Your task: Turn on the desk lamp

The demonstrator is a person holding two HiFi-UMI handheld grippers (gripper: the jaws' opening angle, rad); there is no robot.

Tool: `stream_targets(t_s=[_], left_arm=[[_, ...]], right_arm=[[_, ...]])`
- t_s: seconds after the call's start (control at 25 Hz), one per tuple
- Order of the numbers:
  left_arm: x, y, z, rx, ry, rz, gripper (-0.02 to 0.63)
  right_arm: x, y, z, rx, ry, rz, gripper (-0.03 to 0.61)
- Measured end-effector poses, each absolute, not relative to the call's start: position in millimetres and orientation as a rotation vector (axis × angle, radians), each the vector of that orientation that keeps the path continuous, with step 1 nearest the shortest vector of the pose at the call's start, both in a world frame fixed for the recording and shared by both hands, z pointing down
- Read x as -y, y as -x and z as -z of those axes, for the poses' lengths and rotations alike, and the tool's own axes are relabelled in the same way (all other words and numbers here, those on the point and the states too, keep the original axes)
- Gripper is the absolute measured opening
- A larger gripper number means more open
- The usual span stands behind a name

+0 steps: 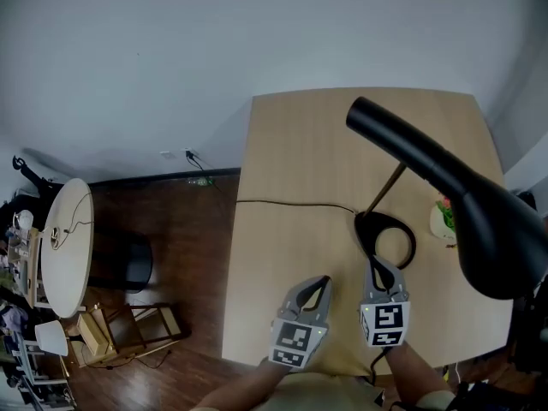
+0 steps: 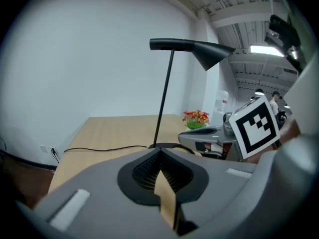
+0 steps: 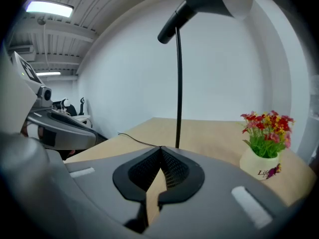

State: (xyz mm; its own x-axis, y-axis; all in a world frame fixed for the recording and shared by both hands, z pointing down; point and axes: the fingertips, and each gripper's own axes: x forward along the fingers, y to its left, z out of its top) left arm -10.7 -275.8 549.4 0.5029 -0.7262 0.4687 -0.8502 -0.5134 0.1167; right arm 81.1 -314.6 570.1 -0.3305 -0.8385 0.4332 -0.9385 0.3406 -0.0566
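A black desk lamp stands on the light wood table [image 1: 291, 152]. Its ring-shaped base [image 1: 387, 236] lies right of centre, a thin pole [image 2: 164, 96] rises from it, and the long shade [image 1: 479, 221] reaches toward me on the right. I see no glow under the shade. A black cord [image 1: 291, 203] runs from the base to the table's left edge. My right gripper [image 1: 378, 265] is shut and empty, its tips at the near rim of the base. The left gripper [image 1: 320, 281], also shut and empty, sits beside it, left of the base. The pole [image 3: 178, 88] stands straight ahead in the right gripper view.
A small white pot of red and yellow flowers [image 1: 443, 217] stands right of the lamp base, also seen as the pot [image 3: 263, 156]. On the dark floor to the left are a round white table [image 1: 67, 242], a black stool [image 1: 120, 262] and a wooden chair [image 1: 128, 328].
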Motion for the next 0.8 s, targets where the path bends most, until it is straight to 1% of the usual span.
stream_targets(t_s=[0.44,0.8], left_arm=[[322.4,16.5,-573.1,1.402,-2.322,-0.578,0.0],[325.2,14.1,-577.1,1.385,-2.312,-0.599,0.0]], right_arm=[[390.4,-96.9,-638.1,2.145,-1.531,-0.441,0.0],[405.9,-95.7,-674.5,2.047,-1.473,-0.452,0.0]])
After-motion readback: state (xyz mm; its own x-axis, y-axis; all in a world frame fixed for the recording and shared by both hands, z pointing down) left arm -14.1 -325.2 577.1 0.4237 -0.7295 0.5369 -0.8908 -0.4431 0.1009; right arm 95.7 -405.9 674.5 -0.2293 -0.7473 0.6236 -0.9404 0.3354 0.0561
